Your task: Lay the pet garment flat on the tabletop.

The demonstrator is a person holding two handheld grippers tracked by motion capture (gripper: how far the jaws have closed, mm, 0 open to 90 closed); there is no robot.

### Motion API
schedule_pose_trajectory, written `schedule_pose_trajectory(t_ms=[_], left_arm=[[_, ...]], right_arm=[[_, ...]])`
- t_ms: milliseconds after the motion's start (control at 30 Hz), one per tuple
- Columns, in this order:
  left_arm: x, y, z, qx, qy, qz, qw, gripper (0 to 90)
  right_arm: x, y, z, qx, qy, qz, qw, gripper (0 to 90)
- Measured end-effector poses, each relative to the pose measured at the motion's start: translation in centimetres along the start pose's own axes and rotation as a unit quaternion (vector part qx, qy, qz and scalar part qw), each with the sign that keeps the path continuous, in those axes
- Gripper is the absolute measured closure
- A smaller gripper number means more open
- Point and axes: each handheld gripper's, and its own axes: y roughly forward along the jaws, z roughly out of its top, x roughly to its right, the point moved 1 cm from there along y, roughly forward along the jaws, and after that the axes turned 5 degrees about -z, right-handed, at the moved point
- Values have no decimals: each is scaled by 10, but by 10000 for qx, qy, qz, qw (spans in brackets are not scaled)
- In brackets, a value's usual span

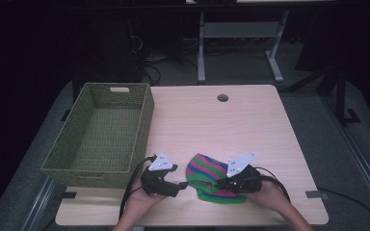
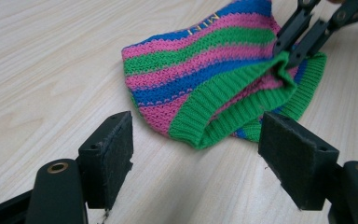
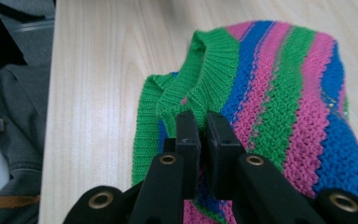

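A knitted hat [image 1: 211, 179] with pink, green and blue stripes lies near the table's front edge. My right gripper [image 1: 223, 183] is shut on the upper layer of its green ribbed cuff [image 3: 200, 79] and lifts that edge a little. In the left gripper view the hat [image 2: 200, 70] lies ahead, its cuff opening between the jaws and just beyond them. My left gripper [image 1: 183, 185] is open just left of the hat, apart from it, with nothing between its pads [image 2: 109, 154]. The right gripper [image 2: 294, 44] pinches the cuff at the upper right of that view.
A green woven basket [image 1: 103, 132] with nothing in it stands at the table's left side, close behind my left hand. The wooden table [image 1: 212, 125] has a cable hole [image 1: 222, 98] near its far edge. Desk legs and cables are on the floor beyond.
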Motion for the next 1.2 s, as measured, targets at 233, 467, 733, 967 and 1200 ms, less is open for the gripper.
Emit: schedule_pose_trajectory(t_ms=[233, 467, 733, 967, 1200], left_arm=[[6, 9, 3, -111, 202, -210, 9995, 261], [9, 17, 9, -280, 470, -295, 9981, 281], [8, 22, 14, -503, 774, -190, 9955, 298], [11, 30, 15, -652, 1024, -92, 9926, 334], [9, 35, 20, -649, 1205, 33, 9906, 410]], right_arm=[[8, -20, -1, 316, 146, 3, 9994, 846], [13, -35, -1, 456, 269, -2, 9986, 846], [18, -41, -1, 568, 400, 42, 9976, 846], [20, -42, -1, 617, 455, 71, 9970, 846], [21, -44, 0, 595, 435, 85, 9972, 846]])
